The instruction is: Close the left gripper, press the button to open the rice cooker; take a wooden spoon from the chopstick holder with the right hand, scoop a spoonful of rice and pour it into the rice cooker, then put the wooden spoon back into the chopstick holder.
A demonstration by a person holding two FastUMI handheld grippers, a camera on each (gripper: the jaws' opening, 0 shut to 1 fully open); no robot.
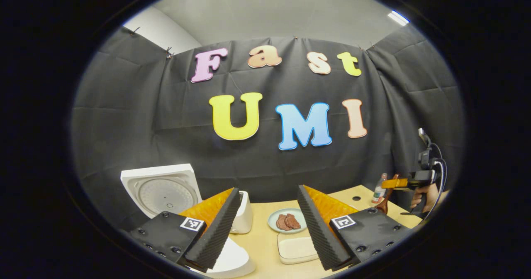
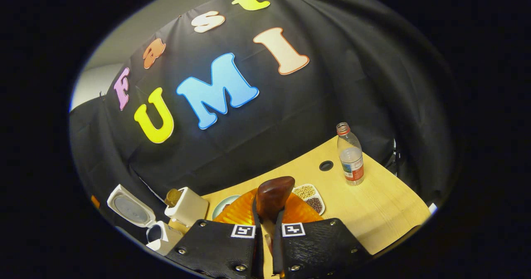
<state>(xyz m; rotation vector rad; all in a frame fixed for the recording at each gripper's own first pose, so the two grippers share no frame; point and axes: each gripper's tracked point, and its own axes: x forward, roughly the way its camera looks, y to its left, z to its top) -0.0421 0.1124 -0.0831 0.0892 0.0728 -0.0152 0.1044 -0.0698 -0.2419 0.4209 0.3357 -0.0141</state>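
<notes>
Up close in the right gripper view, we see the right gripper (image 2: 267, 233) clenched on the wooden spoon (image 2: 273, 196), both fingers pressed against its handle, its dark bowl rising just above the fingertips. Just beyond it lies a divided dish (image 2: 312, 197) of beans and grains, and to its left the white chopstick holder (image 2: 188, 207) stands on the wooden table (image 2: 386, 208). Farther left the rice cooker (image 2: 164, 234) sits with its lid (image 2: 128, 208) lifted. A water bottle (image 2: 351, 154) stands upright near the far edge of the table, just beside a round hole in the tabletop.

In the left gripper view, we see the left gripper (image 1: 265, 229) released, its fingers spread wide apart with nothing between them. Between them on the table lie a pale rectangular tray (image 1: 295, 249) and, behind it, a small plate (image 1: 286, 220) with brown slices. The cooker's open lid stands to the left, its inner face towards us. Far right, a hand (image 1: 423, 196) holds the other gripper above the table's corner.
</notes>
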